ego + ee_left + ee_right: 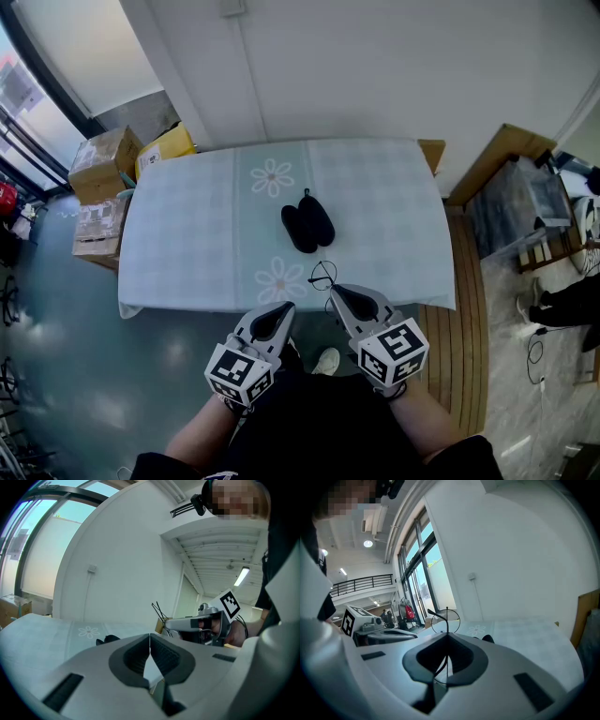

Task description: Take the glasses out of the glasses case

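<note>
Pale blue checked cloth, printed with white flowers, covers the worktop that stands against a white wall. To its left we see stacked cardboard boxes on the floor.

We hold both grippers just short of the worktop's near edge. The left gripper has its jaws together, tips meeting with nothing between them, as its own view shows. The right gripper sits beside it and a little farther forward, its jaws clamped on the glasses.

The black glasses case lies open on the middle of the worktop, its two halves spread side by side between two flower prints. From the left gripper view it shows as a low dark shape on the cloth.

The glasses are thin, dark wire frames with round lenses. They stand up from the tips of the right jaws at the near edge of the worktop, clear of the case, and one round lens shows above the jaw tips in the right gripper view.
</note>
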The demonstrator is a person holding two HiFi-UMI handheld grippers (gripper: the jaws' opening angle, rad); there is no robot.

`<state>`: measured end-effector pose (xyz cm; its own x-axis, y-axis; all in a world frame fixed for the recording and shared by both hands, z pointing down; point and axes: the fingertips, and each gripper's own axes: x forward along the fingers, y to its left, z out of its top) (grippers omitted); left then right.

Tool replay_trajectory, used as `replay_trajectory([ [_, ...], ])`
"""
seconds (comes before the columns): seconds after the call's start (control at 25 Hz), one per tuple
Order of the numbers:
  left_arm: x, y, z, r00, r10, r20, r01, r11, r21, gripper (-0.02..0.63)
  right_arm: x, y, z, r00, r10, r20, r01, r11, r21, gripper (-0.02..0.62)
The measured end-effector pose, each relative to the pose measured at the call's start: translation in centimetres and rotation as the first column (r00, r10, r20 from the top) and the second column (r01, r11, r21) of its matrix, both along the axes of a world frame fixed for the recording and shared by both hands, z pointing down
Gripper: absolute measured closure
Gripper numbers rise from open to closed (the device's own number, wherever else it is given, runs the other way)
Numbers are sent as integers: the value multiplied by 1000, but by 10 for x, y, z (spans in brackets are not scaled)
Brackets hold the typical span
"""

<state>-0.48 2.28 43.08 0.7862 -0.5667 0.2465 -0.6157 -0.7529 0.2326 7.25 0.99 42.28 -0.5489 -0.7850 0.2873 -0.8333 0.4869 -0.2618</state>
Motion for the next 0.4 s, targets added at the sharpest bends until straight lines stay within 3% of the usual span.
replay_trajectory([
  [0.4,-2,5,-1,1000,-2,-1,2,1000,0,577,-3,4,0,1000,-3,1,3,1000,-2,571],
])
